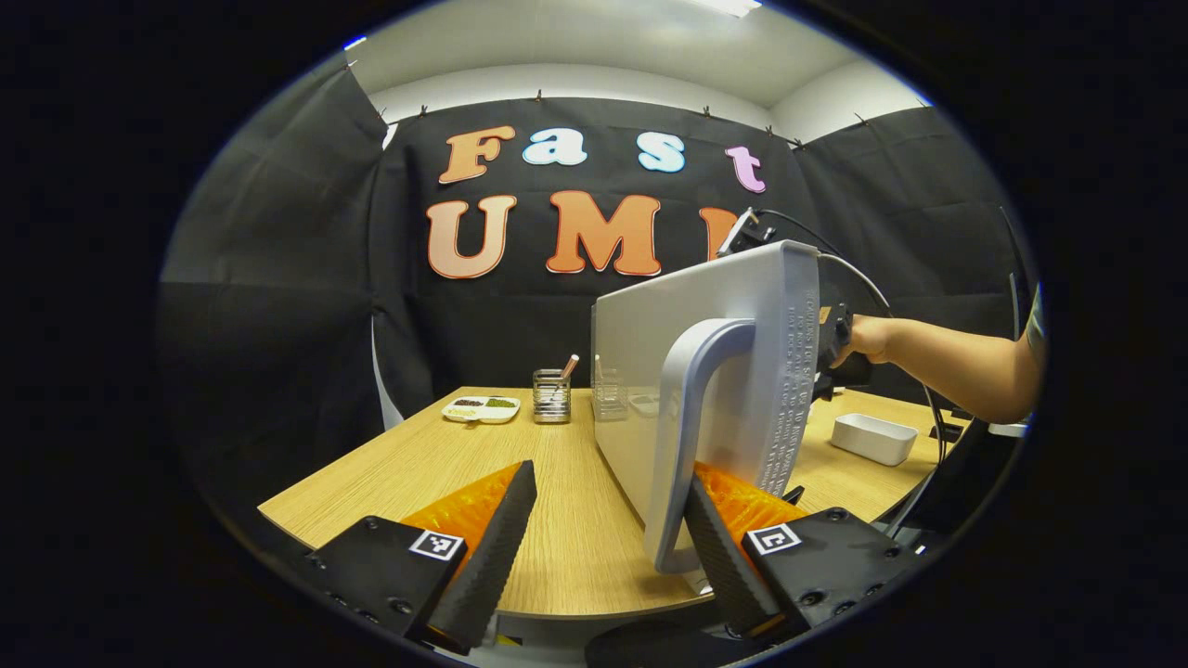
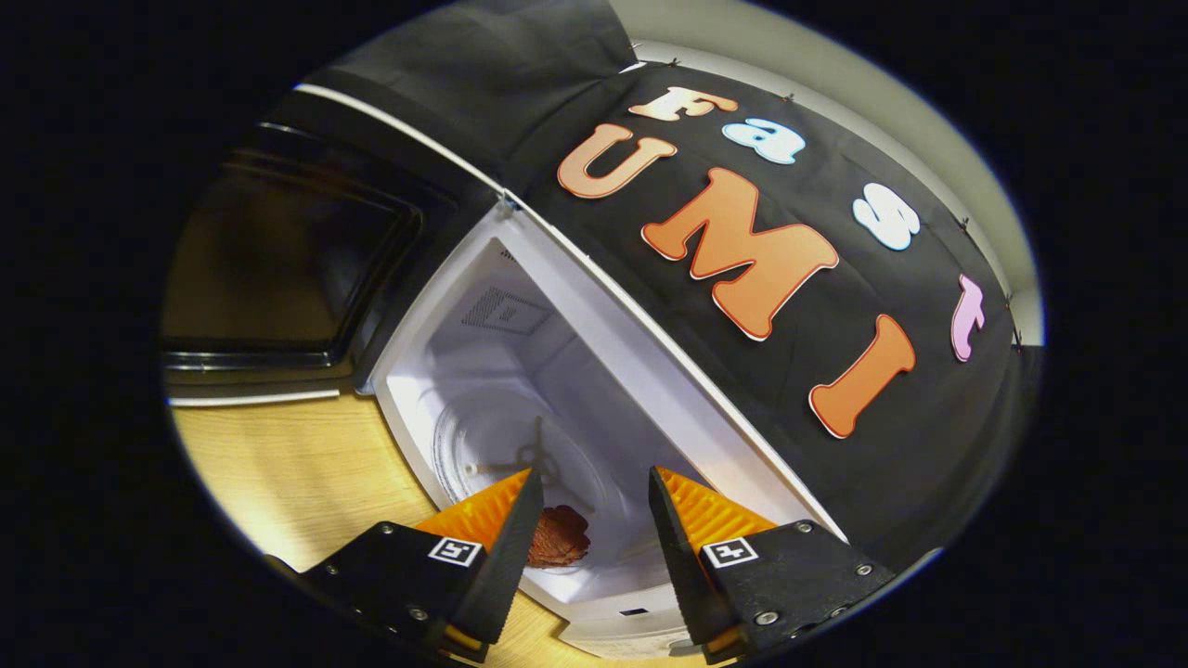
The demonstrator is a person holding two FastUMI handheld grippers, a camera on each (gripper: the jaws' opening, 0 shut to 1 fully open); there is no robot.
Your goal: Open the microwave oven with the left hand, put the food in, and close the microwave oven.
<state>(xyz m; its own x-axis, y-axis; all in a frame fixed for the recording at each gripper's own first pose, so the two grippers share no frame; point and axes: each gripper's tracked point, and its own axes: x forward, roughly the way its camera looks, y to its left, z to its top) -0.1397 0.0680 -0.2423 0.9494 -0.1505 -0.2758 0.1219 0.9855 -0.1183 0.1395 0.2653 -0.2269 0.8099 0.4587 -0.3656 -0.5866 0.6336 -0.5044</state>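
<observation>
Microwave oven [image 2: 520, 371] is standing open on the tabletop [image 1: 557, 464], its door [image 1: 705, 371] swung wide out toward the left gripper [image 1: 608, 547]. In the left gripper view that gripper's fingers are sitting spread apart, one of them [image 1: 715, 547] lying right at the foot of the door's curved handle [image 1: 687, 436], with nothing pinched between them; I cannot tell whether it is touching. In the right gripper view the food [image 2: 557, 536], a dark reddish piece, is lying on the floor of the white cavity near the front edge, between the spread fingers of the right gripper [image 2: 587, 529], which are gripping nothing. The placing looks done, so closing the door seems to be what is remaining.

The risk, as I judge it, is swinging the door while the right gripper is hovering at the opening: the door would be striking the fingers or the arm [image 1: 947, 362] reaching in. Food sitting so near the front could also be catching the door. Pushing with one finger at the handle's foot could be slipping off it.

Raised lettering is running down the door's edge [image 1: 789, 371], too small to read. Square coded markers are sitting on both grippers.
</observation>
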